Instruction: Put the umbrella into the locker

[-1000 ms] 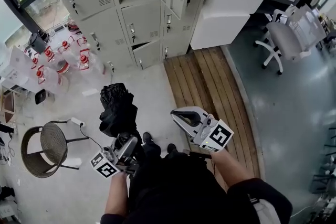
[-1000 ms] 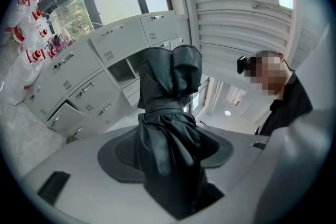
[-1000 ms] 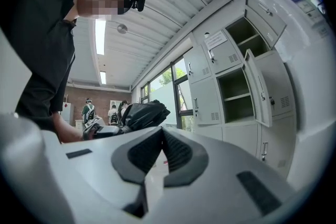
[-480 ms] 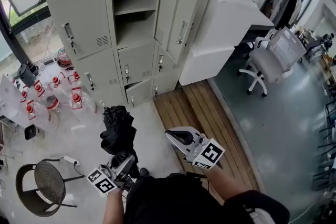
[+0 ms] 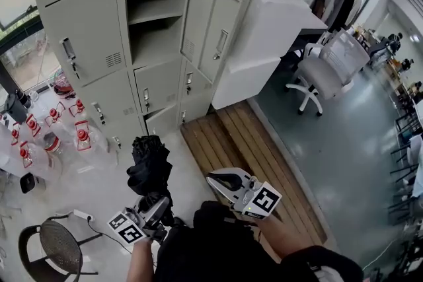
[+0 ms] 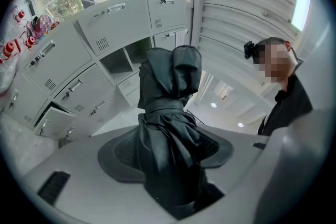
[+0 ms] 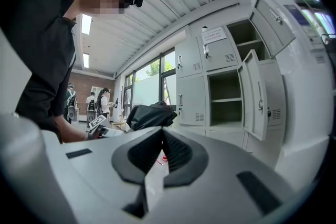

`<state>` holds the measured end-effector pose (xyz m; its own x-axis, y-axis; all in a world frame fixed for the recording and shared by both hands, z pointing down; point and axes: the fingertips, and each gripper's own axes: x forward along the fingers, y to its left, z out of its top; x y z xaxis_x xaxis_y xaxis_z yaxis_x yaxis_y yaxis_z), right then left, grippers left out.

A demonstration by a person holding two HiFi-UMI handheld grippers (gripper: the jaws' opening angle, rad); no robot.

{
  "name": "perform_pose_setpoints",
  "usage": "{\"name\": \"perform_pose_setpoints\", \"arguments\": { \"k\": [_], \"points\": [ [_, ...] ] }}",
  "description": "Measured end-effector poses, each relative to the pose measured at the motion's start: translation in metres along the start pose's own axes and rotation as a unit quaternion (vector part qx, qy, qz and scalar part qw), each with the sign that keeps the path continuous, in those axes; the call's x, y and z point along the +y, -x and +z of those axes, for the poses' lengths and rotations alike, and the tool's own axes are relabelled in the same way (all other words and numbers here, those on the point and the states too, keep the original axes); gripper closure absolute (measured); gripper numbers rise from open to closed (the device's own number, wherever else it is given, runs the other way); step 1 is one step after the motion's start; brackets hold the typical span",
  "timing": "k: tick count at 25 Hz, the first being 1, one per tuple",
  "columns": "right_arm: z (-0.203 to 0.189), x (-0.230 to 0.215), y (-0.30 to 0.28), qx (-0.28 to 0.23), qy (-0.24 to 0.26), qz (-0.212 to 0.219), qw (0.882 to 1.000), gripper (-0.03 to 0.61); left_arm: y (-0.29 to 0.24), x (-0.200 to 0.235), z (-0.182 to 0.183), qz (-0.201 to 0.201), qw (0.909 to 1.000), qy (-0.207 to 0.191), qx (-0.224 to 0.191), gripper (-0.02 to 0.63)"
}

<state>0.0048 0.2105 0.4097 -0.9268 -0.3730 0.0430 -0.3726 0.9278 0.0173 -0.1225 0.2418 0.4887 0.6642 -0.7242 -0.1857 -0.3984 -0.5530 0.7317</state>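
Observation:
A folded black umbrella stands upright in my left gripper, whose jaws are shut on its lower end. In the left gripper view the umbrella fills the middle between the jaws. My right gripper hangs beside it to the right, shut and empty; its pads meet at the tips. The grey locker bank stands ahead, with an open compartment and its door swung out to the right. In the right gripper view the open compartments show beyond the umbrella.
Water bottles with red caps stand on the floor left of the lockers. A wicker chair is at lower left. A wooden platform, a white cabinet and a white office chair lie to the right.
The view has lifted and drawn nearer the lockers, so the open compartment now sits higher and larger. Both grippers keep their hold and spacing; the umbrella stays upright.

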Motion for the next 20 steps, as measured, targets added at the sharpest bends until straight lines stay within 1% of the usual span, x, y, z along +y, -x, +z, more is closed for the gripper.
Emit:
{"name": "perform_pose_setpoints", "arguments": {
  "k": [4, 9, 15, 18, 20],
  "points": [
    [-0.003, -0.014, -0.017, -0.01, -0.001, -0.003, 1.0, 0.567, -0.006, 0.016, 0.008, -0.001, 1.0, 0.001, 0.006, 0.347],
    [-0.003, -0.044, -0.047, -0.022, -0.001, 0.005, 1.0, 0.568, -0.009, 0.036, 0.026, 0.02, 0.9994, -0.022, 0.015, 0.347],
    [0.021, -0.1, -0.056, -0.052, 0.011, 0.009, 0.999, 0.566, -0.06, 0.052, 0.049, 0.012, 0.9994, -0.028, 0.013, 0.347],
    [0.021, -0.126, -0.061, -0.051, 0.01, 0.013, 0.999, 0.568, -0.092, 0.061, 0.061, 0.009, 0.9992, -0.035, 0.019, 0.347],
    [0.026, -0.144, -0.065, -0.064, 0.007, 0.02, 0.998, 0.566, -0.111, 0.066, 0.071, 0.011, 0.9991, -0.037, 0.018, 0.347]
  ]
}}
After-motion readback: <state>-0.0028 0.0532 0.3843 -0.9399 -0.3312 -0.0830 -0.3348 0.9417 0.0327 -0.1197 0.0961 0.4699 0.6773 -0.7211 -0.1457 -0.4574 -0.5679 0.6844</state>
